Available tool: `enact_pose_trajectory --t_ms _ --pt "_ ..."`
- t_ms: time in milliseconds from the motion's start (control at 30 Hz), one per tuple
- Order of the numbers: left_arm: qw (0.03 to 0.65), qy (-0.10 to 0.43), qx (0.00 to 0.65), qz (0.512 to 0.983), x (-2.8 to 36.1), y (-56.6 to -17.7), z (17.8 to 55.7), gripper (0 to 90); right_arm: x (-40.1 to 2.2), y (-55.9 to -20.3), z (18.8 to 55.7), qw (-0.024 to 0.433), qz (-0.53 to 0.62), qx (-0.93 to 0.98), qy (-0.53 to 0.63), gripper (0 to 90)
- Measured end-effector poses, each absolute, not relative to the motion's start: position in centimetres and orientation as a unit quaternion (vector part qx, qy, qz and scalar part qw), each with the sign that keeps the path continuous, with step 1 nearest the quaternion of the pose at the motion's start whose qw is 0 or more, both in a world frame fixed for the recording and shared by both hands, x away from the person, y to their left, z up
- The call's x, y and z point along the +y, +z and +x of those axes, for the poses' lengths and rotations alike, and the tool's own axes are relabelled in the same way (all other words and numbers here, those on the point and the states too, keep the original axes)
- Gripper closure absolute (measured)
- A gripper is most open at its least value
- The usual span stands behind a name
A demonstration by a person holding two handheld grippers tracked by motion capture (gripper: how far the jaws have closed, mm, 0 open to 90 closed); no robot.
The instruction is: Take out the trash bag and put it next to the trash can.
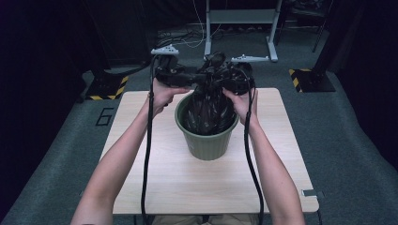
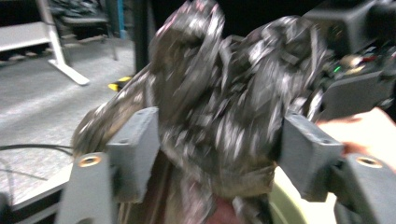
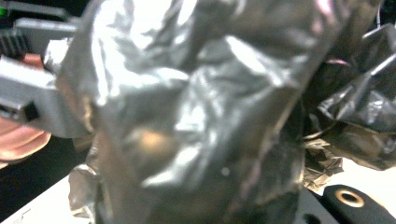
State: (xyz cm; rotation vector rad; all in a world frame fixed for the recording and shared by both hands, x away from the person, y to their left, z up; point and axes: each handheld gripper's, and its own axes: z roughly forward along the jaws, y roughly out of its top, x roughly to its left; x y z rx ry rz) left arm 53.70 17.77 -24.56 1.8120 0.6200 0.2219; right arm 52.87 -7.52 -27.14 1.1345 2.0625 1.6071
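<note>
Gathering the top of a black plastic bin bag (image 1: pixel 210 101) above a green ribbed waste bin (image 1: pixel 206 143), a person works with a hand-held gripper in each hand. The bin stands near the middle of a pale wooden table (image 1: pixel 155 187), somewhat toward its far edge, and the bag lines it, its loose neck bunched up above the rim between the two hands.

In the left gripper view, the left gripper (image 2: pixel 219 154) has its jaws standing apart on either side of the bunched plastic; the pads do not look pressed into it, though motion blur makes this hard to judge. In the right gripper view, crumpled glossy film sits right against the camera; the right gripper (image 1: pixel 234 77) seems to be clamped tight on a fold of the bag at the neck.

Judging from the wrinkles and sheen, the bag is thin, very light, floppy and slippery, and it would likely tear if snagged or pulled hard. A single layer would slide out of a pinch; the best hold is probably the gathered neck, where many folds stack thickly, gripped just above the bin's rim.
</note>
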Motion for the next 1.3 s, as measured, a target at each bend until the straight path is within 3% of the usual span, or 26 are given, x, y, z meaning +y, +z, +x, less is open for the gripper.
enact_pose_trajectory --t_ms 233,533,667,867,933,1267,1300 --pt "0.565 0.086 0.276 0.773 18.1 -27.6 52.2 17.2 -7.0 -25.9 52.0 0.162 0.407 0.707 0.556 89.8" --pt "0.564 0.096 0.317 0.756 14.9 -30.9 53.4 16.4 -4.7 -24.2 50.5 0.174 0.402 0.696 0.568 89.8" --pt "0.568 0.108 0.322 0.750 14.6 -31.2 53.7 31.3 -4.5 -24.0 50.0 0.162 0.395 0.695 0.578 89.7" --pt "0.586 0.090 0.310 0.743 14.5 -31.6 54.0 77.8 -4.7 -24.1 49.8 0.156 0.394 0.695 0.581 89.7" --pt "0.588 0.088 0.307 0.743 14.4 -31.6 54.1 88.5 -5.1 -24.3 49.8 0.153 0.395 0.697 0.579 89.5" --pt "0.604 0.096 0.312 0.727 15.6 -30.0 54.5 90.0 -8.3 -26.4 50.1 0.176 0.439 0.699 0.536 84.9" --pt "0.606 0.101 0.310 0.725 15.7 -29.3 54.5 90.0 -8.5 -26.8 50.1 0.169 0.441 0.708 0.525 76.5"
